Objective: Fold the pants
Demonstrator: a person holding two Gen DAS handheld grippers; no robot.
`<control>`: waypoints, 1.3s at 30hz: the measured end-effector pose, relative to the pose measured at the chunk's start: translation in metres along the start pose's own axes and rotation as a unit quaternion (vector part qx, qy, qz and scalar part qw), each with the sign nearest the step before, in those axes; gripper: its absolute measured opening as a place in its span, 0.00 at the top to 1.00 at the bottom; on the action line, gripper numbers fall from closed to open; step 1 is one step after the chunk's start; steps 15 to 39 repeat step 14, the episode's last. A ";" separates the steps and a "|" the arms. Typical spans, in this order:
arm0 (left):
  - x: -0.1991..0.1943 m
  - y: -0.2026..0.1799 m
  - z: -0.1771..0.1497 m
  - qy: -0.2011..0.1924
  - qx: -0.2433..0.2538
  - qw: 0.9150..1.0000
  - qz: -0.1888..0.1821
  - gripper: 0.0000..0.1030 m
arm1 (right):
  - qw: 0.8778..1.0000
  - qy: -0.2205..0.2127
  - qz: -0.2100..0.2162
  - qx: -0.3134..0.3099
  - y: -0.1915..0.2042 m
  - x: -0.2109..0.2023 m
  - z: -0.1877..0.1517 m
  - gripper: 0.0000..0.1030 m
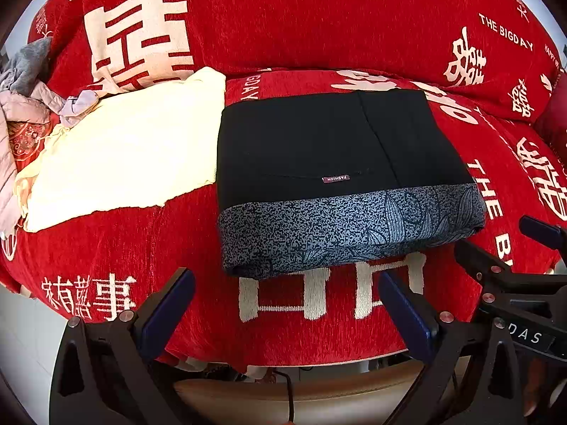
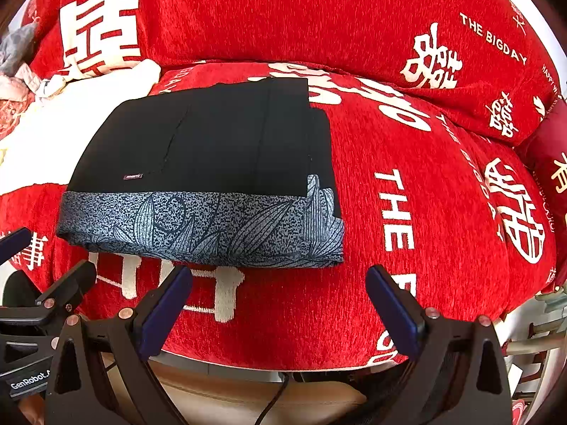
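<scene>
Both tongs hang at the near edge of the sofa with nothing between their pads: our left tongs (image 1: 286, 313) stand wide open, blue fingers (image 1: 166, 313) splayed apart over bare red cover, and our right tongs (image 2: 280, 311) are spread just as wide, also empty. Neither one touches cloth. In the left wrist view the right tool's black frame shows at the right edge, so we judge the two are held close side by side, pulled back from the work.

On the seat of the red sofa (image 1: 198, 233), with its white characters and lettering, the pants (image 1: 340, 177) lie as a compact rectangle, near the front edge and just right of a cream cloth (image 1: 124, 156). Its left edge meets or slightly overlaps that cloth. Black fabric makes up the top face, carrying a small label (image 1: 335, 178), and a band of blue-grey speckled leaf print runs along the near side, rolling under at the front.

As we read it, the folding is all but done: the bundle is stacked in layers with mostly straight edges. From the right wrist view, a lower layer sticks out a little past the upper one at the right side, and the far right corner is stepped. What may remain is squaring that edge, or nothing at all. A heap of grey and pale garments (image 1: 24, 81) sits at the far left, well apart.
</scene>
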State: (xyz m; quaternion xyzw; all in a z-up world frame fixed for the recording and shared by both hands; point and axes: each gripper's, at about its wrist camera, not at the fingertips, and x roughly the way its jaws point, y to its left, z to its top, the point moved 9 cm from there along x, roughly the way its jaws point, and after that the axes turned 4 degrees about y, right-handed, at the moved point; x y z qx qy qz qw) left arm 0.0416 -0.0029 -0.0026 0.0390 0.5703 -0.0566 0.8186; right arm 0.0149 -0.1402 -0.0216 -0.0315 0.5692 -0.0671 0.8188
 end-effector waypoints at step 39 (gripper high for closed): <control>0.038 -0.010 -0.024 0.033 0.010 0.999 0.009 0.00 | 0.999 0.034 -0.008 0.000 -0.010 0.038 -0.026 0.04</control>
